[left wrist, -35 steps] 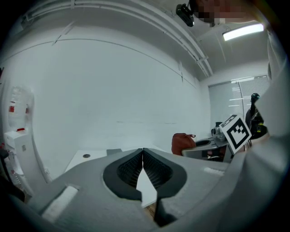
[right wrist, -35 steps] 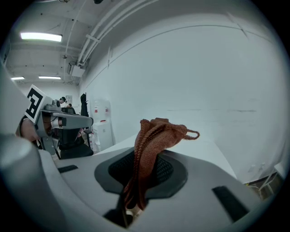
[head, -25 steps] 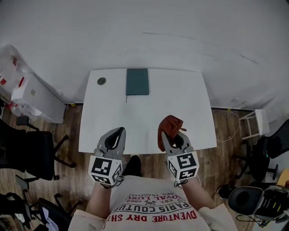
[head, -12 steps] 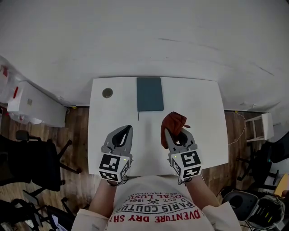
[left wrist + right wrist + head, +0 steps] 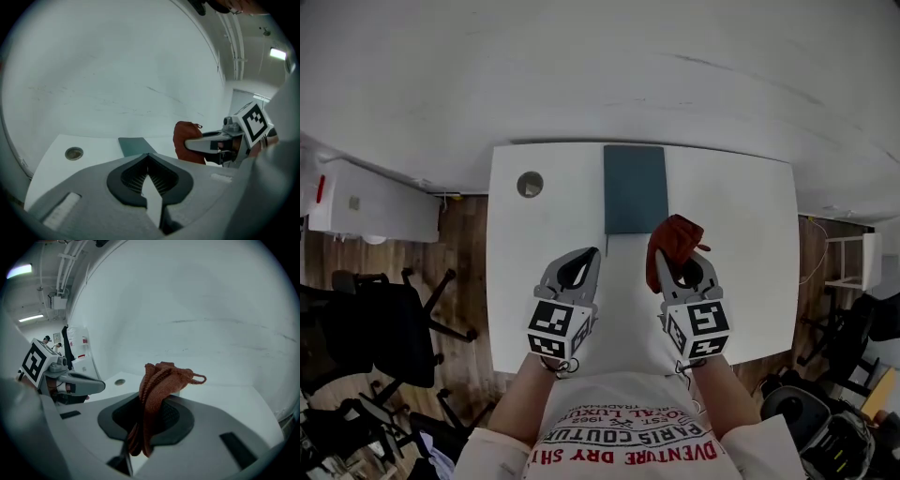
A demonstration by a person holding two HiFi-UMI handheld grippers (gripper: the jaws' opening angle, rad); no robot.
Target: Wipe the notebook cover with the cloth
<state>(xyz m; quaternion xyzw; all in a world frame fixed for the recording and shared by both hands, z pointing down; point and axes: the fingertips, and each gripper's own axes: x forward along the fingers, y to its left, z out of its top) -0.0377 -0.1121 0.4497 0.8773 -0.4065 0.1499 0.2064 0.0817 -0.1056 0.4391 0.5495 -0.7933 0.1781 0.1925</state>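
Both grippers have been carried forward over the table [image 5: 741,253] since a second ago, and the cloth [image 5: 676,236] is now brought up over the near corner of the notebook [image 5: 635,188]. The right gripper [image 5: 664,262] is seen clamped on the cloth, which is bunched and stands up past its tips. The notebook lies just ahead of those tips and slightly to their left. Contact with the cover cannot be confirmed yet. The left gripper [image 5: 586,255] is held alongside with its jaws together and nothing between them, short of the notebook.

Trouble is to be expected from that loose notebook: if a stroke is pushed away from the tips, it could be slid across the table, since nothing pins it. With so tight a bunch, little cloth would be laid flat, and the cover could be scraped by bare jaw tips.
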